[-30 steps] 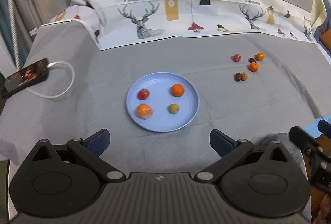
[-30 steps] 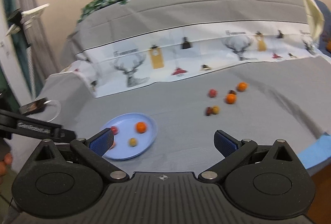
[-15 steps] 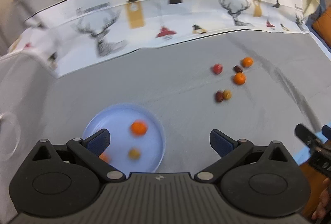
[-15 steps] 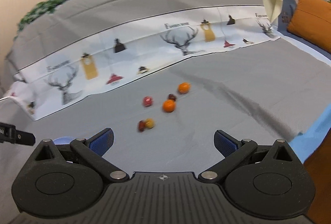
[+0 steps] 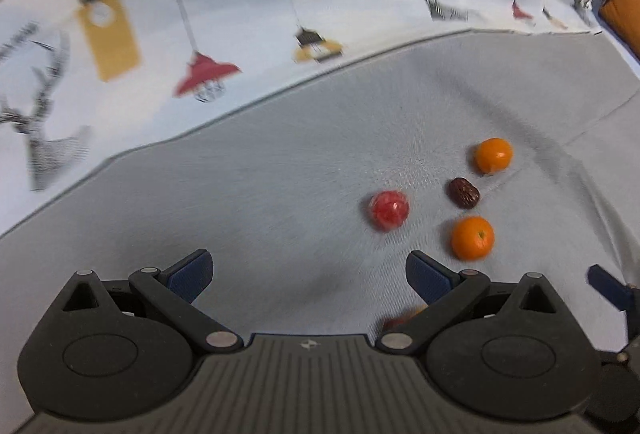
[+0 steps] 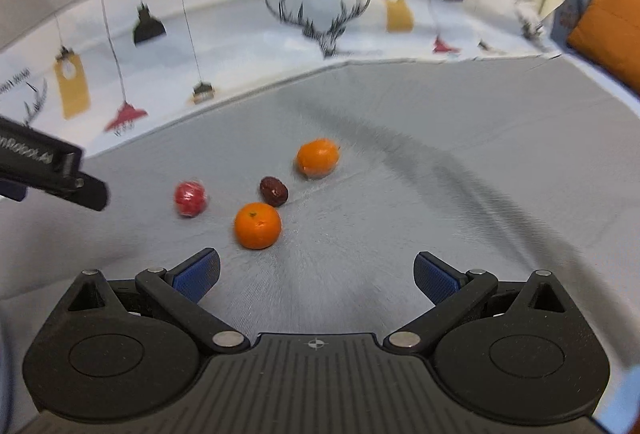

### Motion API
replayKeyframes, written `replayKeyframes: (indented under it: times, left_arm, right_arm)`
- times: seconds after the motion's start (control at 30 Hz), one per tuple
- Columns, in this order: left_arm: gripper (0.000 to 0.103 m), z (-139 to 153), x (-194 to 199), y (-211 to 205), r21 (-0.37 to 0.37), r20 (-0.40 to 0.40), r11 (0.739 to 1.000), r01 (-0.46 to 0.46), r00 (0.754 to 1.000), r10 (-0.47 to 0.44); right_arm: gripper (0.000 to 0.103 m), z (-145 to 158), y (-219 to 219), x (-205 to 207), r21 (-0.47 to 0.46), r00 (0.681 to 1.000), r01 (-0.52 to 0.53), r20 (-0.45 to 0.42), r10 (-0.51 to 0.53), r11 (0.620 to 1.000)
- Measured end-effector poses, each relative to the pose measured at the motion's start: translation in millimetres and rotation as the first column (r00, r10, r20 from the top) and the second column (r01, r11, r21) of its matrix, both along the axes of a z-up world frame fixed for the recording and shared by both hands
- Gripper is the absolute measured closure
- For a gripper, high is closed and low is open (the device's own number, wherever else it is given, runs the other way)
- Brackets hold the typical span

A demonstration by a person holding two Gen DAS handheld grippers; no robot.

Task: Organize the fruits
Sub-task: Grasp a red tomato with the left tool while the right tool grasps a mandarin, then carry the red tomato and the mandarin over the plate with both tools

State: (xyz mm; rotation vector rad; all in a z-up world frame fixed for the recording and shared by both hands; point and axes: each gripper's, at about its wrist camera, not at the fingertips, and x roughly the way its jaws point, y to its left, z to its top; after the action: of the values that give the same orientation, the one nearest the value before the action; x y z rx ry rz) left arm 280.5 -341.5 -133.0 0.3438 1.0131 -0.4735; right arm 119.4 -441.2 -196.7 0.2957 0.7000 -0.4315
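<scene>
Loose fruits lie on the grey cloth. The left wrist view shows a red wrapped ball [image 5: 389, 210], a dark date [image 5: 463, 192], a near orange [image 5: 472, 238] and a far orange [image 5: 493, 155]. My left gripper [image 5: 308, 276] is open, with the red ball just beyond its right finger. Partly hidden fruit [image 5: 400, 320] shows under that finger's arm. The right wrist view has the same near orange [image 6: 257, 225], date [image 6: 274, 190], red ball [image 6: 190, 197] and far orange [image 6: 318, 158]. My right gripper [image 6: 316, 274] is open, the near orange ahead of its left finger. The blue plate is out of view.
A white printed cloth with deer and lamps [image 5: 240, 13] covers the raised back. An orange cushion [image 6: 608, 29] sits at far right. The other gripper's black body [image 6: 44, 169] reaches in from the left in the right wrist view, and a blue pad [image 5: 608, 286] shows at the left wrist view's right edge.
Both grippers have moved forward and right, close to the loose fruit cluster. The blue plate and the phone have dropped out of view. Both stay open.
</scene>
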Motion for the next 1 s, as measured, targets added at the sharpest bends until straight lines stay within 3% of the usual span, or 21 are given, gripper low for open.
replayKeyframes:
  times: [0.23, 0.3, 0.4, 0.43, 0.47, 0.5, 0.53, 0.7, 0.83, 1.0]
  left_arm:
    - [0.000, -43, 33, -39, 0.012, -0.025, 0.999, 0.044, 0.999, -0.044]
    - [0.000, -52, 38, -46, 0.023, -0.018, 0.998, 0.057, 0.998, -0.057]
    - [0.002, -57, 42, -52, 0.047, -0.022, 0.997, 0.060, 0.998, -0.059]
    - [0.015, -55, 40, -52, 0.035, -0.008, 0.997, 0.070, 0.998, -0.070]
    - [0.053, -51, 37, -52, 0.022, 0.000, 0.995, 0.097, 0.995, -0.097]
    - [0.073, -49, 35, -53, 0.021, -0.008, 0.993, 0.119, 0.993, -0.119]
    - [0.073, -46, 35, -52, 0.020, -0.013, 0.992, 0.124, 0.992, -0.124]
    - [0.073, -19, 21, -26, -0.003, 0.028, 0.995, 0.101, 0.995, -0.101]
    - [0.073, 23, -10, 15, -0.038, 0.053, 0.997, 0.068, 0.996, -0.066]
    - [0.073, 73, -75, 79, -0.051, 0.081, 0.998, 0.029, 0.996, -0.025]
  right_arm:
    - [0.001, -40, -6, 52, -0.040, 0.996, -0.085, -0.028, 0.083, 0.996]
    - [0.001, -46, -3, 55, -0.097, 0.996, -0.091, 0.010, 0.092, 0.991]
    - [0.001, -48, -2, 53, -0.107, 0.995, -0.090, 0.032, 0.094, 0.990]
    - [0.007, -47, -2, 51, -0.110, 0.995, -0.088, 0.040, 0.093, 0.990]
    - [0.030, -45, 0, 48, -0.115, 0.994, -0.092, 0.055, 0.099, 0.989]
    - [0.049, -42, 3, 46, -0.131, 0.993, -0.099, 0.058, 0.108, 0.986]
    - [0.066, -40, 4, 45, -0.146, 0.994, -0.093, 0.038, 0.100, 0.985]
    - [0.067, -23, -11, 27, -0.035, 1.000, 0.005, 0.000, -0.005, 0.999]
    - [0.067, 18, -17, -19, 0.018, 0.992, 0.087, 0.085, -0.088, 0.996]
    - [0.067, 73, 11, -85, -0.004, 0.980, 0.071, 0.187, -0.069, 0.997]
